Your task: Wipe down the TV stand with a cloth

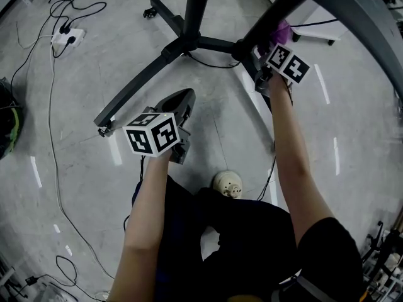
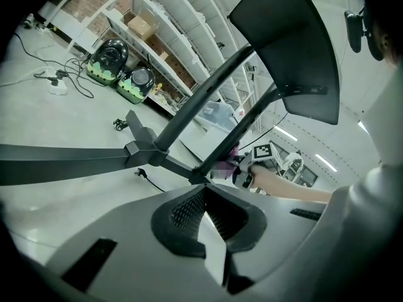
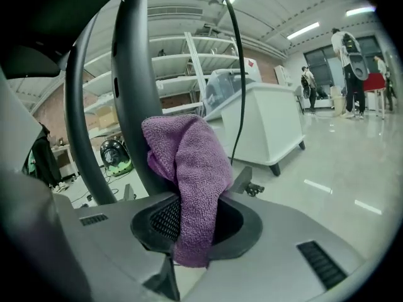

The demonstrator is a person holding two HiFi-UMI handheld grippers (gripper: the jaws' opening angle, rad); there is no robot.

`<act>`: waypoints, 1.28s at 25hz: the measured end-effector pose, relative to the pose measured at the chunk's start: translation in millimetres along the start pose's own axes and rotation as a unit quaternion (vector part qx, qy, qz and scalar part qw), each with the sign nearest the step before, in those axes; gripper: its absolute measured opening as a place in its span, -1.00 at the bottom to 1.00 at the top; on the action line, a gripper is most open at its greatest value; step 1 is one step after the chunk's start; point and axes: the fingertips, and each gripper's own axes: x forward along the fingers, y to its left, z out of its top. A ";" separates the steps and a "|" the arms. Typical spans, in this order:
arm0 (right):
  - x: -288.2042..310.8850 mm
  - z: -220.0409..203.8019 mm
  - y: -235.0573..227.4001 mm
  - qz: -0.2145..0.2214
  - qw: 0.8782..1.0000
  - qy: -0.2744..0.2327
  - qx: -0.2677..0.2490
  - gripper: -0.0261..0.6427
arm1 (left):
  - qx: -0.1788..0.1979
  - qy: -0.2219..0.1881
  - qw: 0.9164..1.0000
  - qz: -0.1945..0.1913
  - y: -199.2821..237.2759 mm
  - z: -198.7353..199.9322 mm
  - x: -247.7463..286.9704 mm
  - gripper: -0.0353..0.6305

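Grey polished floor (image 1: 75,87) fills the head view, and the black TV stand (image 1: 182,43) sits at the top of it. Its base is a hub with legs splayed out. One long leg (image 1: 135,87) runs down-left, and two uprights (image 1: 198,5) rise out of frame. The left gripper view shows the dark back of the screen panel (image 2: 296,49) at the top of those uprights.

Your right gripper (image 3: 192,225) is up at the right-hand upright, low down near the hub. Its jaws are pinching the purple cloth (image 3: 189,162). The cloth bunches up out of the jaws and lies against the dark tube, so cloth and stand are touching.

Your left gripper (image 2: 203,216) is lower in the head view, above the floor just beside the long leg and not touching the stand. Its jaw tips are pressed together with nothing between them; only floor shows behind.

Both your arms are stretched forward, well apart from each other.

The right gripper view has a white cabinet on wheels (image 3: 264,118) behind the stand, with shelving (image 3: 182,68) further back.

Small stuff on the floor:
- A white power strip (image 1: 66,38) sits top left.
- A thin black cable (image 1: 53,156) trails down the left side.
- A caster (image 1: 149,12) shows at the end of a rear leg
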 end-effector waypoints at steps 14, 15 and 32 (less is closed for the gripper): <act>23.2 -61.4 -11.9 -0.023 0.996 0.076 0.047 -0.66 | -0.003 -0.016 1.000 0.021 19.6 12.0 -19.6 -0.87; 23.0 -62.3 -11.4 -0.022 0.996 0.077 0.048 -0.66 | -0.003 -0.015 1.000 0.020 19.1 11.8 -19.4 -0.87; -2.6 -125.0 115.9 0.097 0.982 0.154 -0.040 -0.66 | 0.006 -0.043 0.997 0.061 21.0 31.1 -48.6 -0.88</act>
